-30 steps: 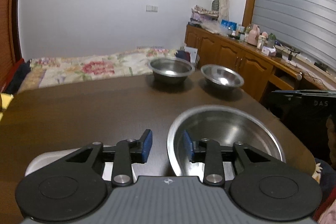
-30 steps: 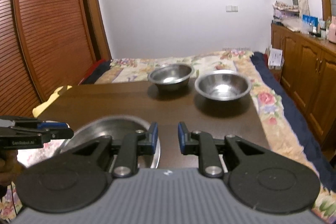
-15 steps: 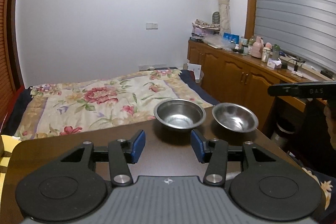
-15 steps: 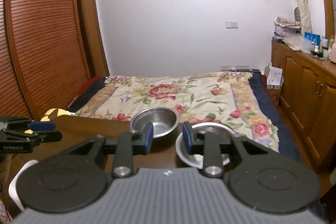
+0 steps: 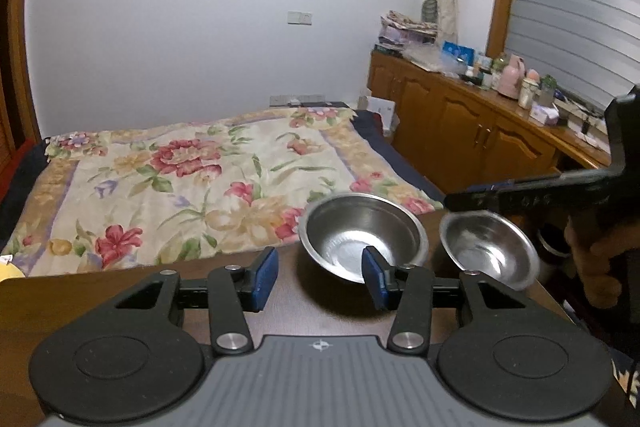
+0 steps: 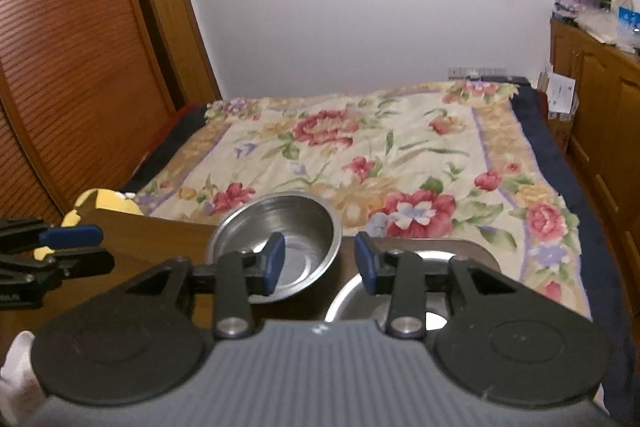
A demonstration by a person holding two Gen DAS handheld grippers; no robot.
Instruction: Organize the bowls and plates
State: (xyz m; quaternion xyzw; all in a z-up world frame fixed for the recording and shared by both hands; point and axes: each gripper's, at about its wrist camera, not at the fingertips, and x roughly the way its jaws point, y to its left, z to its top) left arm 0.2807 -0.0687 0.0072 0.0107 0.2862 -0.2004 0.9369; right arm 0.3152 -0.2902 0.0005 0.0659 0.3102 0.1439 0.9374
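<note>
Two steel bowls stand side by side at the far edge of the dark wooden table (image 5: 140, 291). The deeper bowl (image 5: 360, 239) (image 6: 288, 227) is on the left, the shallower bowl (image 5: 488, 251) (image 6: 400, 291) on the right. My left gripper (image 5: 320, 281) hovers at the deeper bowl's near rim, its jaws closing a little; the right pad overlaps the rim and nothing is gripped. My right gripper (image 6: 320, 261) hangs over the gap between the bowls with its jaws opening and empty, and it hides most of the shallower bowl. A hand holds the right gripper (image 5: 520, 195) above that bowl.
A bed with a floral cover (image 5: 192, 179) lies just beyond the table's far edge. Wooden cabinets (image 5: 460, 131) with clutter on top line the right wall, and louvred wooden doors (image 6: 68, 59) the left. The left gripper (image 6: 52, 251) shows at the left edge, near a yellow object (image 6: 100, 203).
Both grippers have moved forward across the table to the two far bowls. The large steel bowl and white plate have dropped out of view. The right jaws have widened.
</note>
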